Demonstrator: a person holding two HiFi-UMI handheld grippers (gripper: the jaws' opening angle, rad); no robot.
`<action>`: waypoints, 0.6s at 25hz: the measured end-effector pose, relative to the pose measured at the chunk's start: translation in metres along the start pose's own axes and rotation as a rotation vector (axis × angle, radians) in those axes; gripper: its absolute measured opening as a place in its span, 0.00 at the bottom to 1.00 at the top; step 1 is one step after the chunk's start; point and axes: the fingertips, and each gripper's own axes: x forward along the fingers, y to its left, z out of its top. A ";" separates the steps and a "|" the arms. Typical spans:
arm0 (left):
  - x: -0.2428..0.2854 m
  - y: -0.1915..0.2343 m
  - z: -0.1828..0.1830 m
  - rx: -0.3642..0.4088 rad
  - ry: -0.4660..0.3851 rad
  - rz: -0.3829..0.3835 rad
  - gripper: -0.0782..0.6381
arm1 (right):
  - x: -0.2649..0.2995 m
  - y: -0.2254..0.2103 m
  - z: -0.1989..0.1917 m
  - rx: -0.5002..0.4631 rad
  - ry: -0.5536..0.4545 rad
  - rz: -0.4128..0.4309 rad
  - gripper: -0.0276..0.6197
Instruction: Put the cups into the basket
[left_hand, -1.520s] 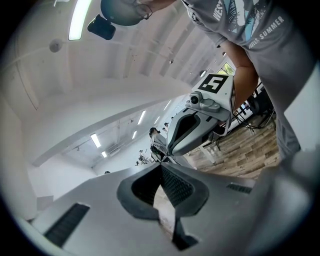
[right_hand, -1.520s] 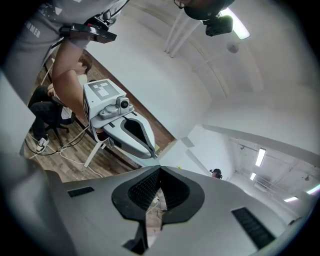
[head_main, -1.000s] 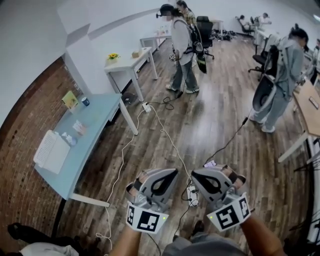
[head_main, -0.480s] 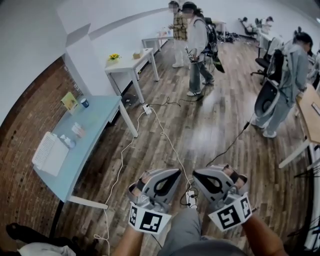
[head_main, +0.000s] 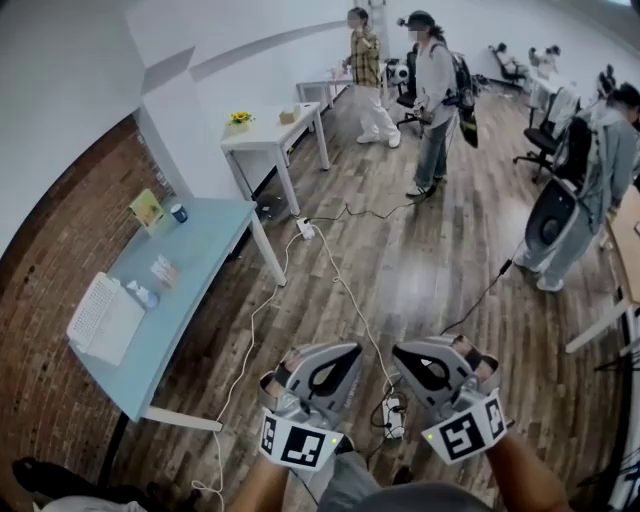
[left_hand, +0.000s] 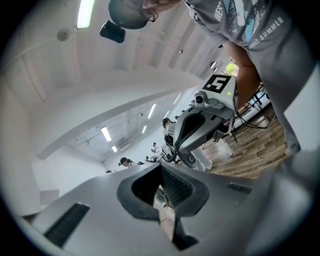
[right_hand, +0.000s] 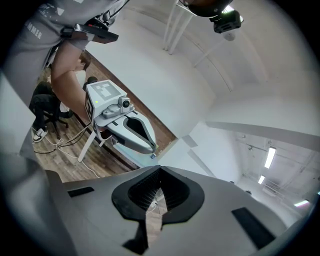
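On the pale-blue table (head_main: 205, 250) stands a small dark-blue cup (head_main: 178, 213).

Open-plan office workspace.
Tabletops (head_main: 200, 255) with a keyboard (head_main: 92, 312) are lined along the left brick wall (head_main: 45, 250); cables (head_main: 345, 290) are trailed across the wooden floor (head_main: 420, 270).

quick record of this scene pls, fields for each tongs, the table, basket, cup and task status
left tongs: shut, empty, over the floor
right tongs: shut, empty, beside the left tongs
table: blue, at the left, apart from both tongs
basket: white, on the table's near end
cup: dark, on the table's far end, outside the basket
task: not yet begun
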 end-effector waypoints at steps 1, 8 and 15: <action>0.002 0.009 -0.006 -0.001 -0.005 -0.007 0.11 | 0.011 -0.005 0.000 0.000 0.003 -0.008 0.05; 0.011 0.065 -0.046 0.023 -0.040 -0.062 0.11 | 0.086 -0.029 -0.001 0.014 0.024 -0.054 0.05; 0.003 0.103 -0.088 0.013 -0.068 -0.095 0.11 | 0.139 -0.033 -0.004 0.027 0.067 -0.089 0.05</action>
